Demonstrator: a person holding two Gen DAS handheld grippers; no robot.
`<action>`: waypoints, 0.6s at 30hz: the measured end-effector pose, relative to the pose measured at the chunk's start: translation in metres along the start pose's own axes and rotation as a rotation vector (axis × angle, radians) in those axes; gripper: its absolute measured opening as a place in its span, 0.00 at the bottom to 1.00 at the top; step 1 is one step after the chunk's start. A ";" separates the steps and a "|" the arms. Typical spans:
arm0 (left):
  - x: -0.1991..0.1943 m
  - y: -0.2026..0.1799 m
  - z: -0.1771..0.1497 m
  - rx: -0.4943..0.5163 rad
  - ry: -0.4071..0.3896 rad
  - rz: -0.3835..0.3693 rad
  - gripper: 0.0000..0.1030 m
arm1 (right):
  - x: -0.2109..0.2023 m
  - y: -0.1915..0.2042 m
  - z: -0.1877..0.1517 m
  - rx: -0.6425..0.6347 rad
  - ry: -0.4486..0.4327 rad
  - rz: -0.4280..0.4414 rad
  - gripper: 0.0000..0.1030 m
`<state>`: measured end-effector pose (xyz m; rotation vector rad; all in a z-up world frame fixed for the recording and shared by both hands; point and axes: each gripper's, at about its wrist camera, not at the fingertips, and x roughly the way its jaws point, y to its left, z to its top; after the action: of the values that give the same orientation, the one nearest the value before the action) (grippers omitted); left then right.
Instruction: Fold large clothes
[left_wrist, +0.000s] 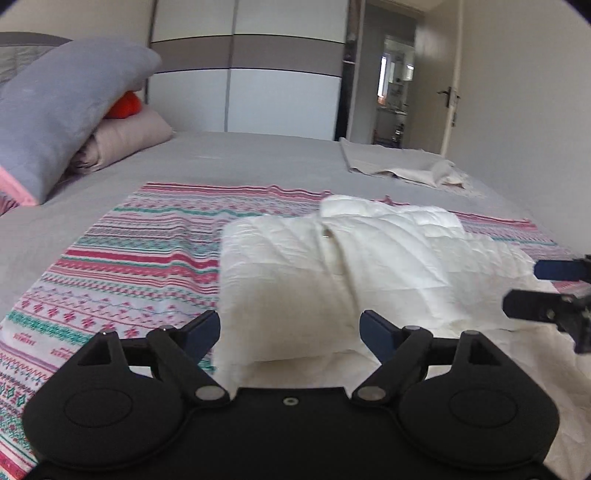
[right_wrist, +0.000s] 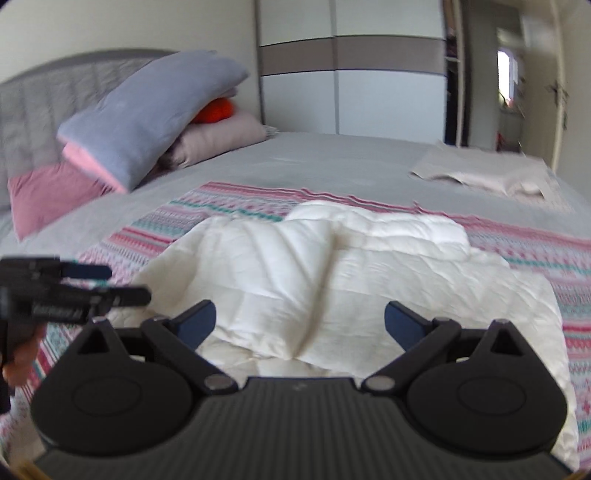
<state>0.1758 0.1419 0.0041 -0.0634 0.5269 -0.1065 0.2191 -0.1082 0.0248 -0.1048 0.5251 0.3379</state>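
A cream-white garment (left_wrist: 332, 273) lies partly folded on a patterned pink, teal and white cloth (left_wrist: 122, 258) spread over the bed; it also shows in the right wrist view (right_wrist: 332, 273). My left gripper (left_wrist: 290, 332) is open and empty, held just above the garment's near edge. My right gripper (right_wrist: 300, 323) is open and empty, above the garment's near side. The right gripper shows at the right edge of the left wrist view (left_wrist: 532, 288), and the left gripper shows at the left edge of the right wrist view (right_wrist: 122, 284).
The grey bed (left_wrist: 240, 162) carries a stack of grey, pink and beige pillows (right_wrist: 147, 122) with an orange item at the headboard. A beige folded cloth (left_wrist: 399, 162) lies at the far right. A wardrobe (left_wrist: 258, 74) and an open door (left_wrist: 439, 88) stand behind.
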 end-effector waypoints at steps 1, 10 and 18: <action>0.005 0.005 -0.003 -0.010 -0.007 0.032 0.79 | 0.004 0.010 0.000 -0.028 -0.003 0.004 0.96; 0.041 0.010 -0.018 -0.025 0.091 0.058 0.50 | 0.053 0.070 -0.002 -0.112 0.017 0.064 0.88; 0.047 0.016 -0.024 -0.066 0.117 0.045 0.48 | 0.093 0.063 -0.018 -0.087 0.098 -0.023 0.57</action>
<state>0.2059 0.1517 -0.0417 -0.1101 0.6486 -0.0495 0.2648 -0.0253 -0.0386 -0.2125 0.6057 0.3347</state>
